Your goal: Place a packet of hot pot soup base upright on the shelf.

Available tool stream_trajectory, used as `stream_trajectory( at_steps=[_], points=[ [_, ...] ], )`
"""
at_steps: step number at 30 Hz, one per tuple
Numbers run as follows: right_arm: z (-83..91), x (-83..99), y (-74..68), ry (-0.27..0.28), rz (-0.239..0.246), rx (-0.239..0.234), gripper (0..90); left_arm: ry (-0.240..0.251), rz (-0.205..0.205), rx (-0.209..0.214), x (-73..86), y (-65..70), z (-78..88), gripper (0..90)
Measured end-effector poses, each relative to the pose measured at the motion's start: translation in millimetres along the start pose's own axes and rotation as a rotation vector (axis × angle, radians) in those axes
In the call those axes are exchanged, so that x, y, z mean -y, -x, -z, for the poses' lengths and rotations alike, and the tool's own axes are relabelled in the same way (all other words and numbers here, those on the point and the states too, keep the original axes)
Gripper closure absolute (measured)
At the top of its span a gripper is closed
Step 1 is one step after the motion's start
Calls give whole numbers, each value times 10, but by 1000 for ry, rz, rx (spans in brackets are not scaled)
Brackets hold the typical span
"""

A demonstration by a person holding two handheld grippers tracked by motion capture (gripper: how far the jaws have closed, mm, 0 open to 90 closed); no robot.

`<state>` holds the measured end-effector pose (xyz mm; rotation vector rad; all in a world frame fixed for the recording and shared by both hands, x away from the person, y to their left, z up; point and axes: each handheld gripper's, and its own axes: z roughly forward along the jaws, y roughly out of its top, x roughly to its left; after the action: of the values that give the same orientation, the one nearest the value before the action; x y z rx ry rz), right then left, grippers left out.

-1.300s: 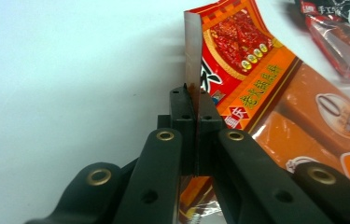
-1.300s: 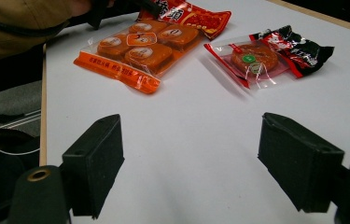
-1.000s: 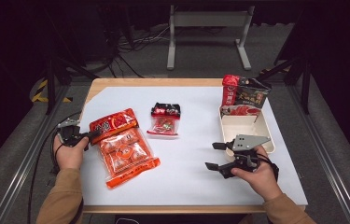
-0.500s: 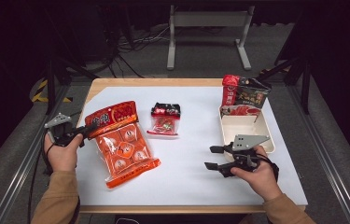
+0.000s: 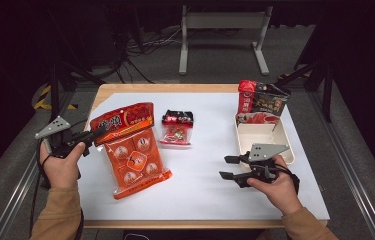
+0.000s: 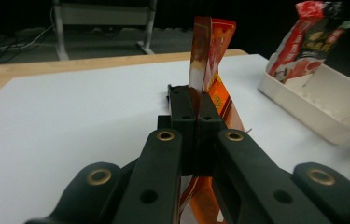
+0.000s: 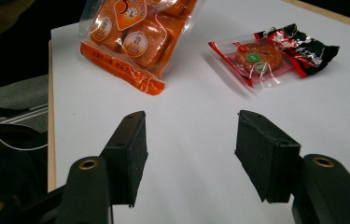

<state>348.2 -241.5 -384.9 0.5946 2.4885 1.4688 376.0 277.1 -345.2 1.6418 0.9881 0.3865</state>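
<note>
Orange bag pinched by its top edge, lower end on the table, with a slip the main risk.

High view: the left gripper [image 5: 92,136] is clamped on the header of the orange bag [image 5: 131,152], which slopes down so its bottom corner rests on the white sheet [image 5: 200,185]; the right gripper [image 5: 231,167] hovers near the tray [image 5: 281,142], jaws apart and holding nothing, having just been closing. Left gripper view: the jaws meet on a thin strip of the bag [image 6: 212,60], so I judge the heavy contents could pull the film out of the pads, or the bag could swing. Right gripper view: between the parted pads [image 7: 133,149] lies bare sheet; a swinging bag [image 7: 135,35] might knock the small packet [image 7: 268,53] beside it.
</note>
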Motion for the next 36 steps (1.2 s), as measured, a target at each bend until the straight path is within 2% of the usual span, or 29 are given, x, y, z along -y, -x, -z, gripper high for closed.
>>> stream_trajectory(
  at_steps=[5, 10, 15, 17, 18, 20, 21, 24, 31, 36],
  points=[
    [2, -19, -6, 1, 11, 14, 420, 30, -51, 49, -110, 194, 70, 900],
    [13, -32, -11, 10, 3, 9, 412, 40, -114, 105, -197, 356, 117, 900],
    [26, -54, -28, 18, 3, 5, 405, 50, -141, 142, -234, 453, 144, 900],
    [32, -66, -40, 21, 0, 4, 400, 56, -162, 174, -266, 547, 163, 900],
    [32, -66, -40, 21, 0, 4, 400, 56, -162, 174, -266, 547, 163, 900],
    [34, -79, -58, 26, 4, 0, 399, 59, -187, 201, -291, 606, 176, 900],
    [34, -85, -64, 27, 5, -4, 395, 60, -188, 216, -299, 644, 180, 900],
    [29, -112, -87, 30, 3, -10, 377, 63, -211, 234, -320, 718, 184, 900],
    [22, -158, -135, 43, 22, -17, 366, 62, -318, 284, -387, 1020, 217, 900],
    [17, -186, -153, 51, 25, -20, 355, 64, -335, 299, -401, 1109, 215, 900]
  ],
)
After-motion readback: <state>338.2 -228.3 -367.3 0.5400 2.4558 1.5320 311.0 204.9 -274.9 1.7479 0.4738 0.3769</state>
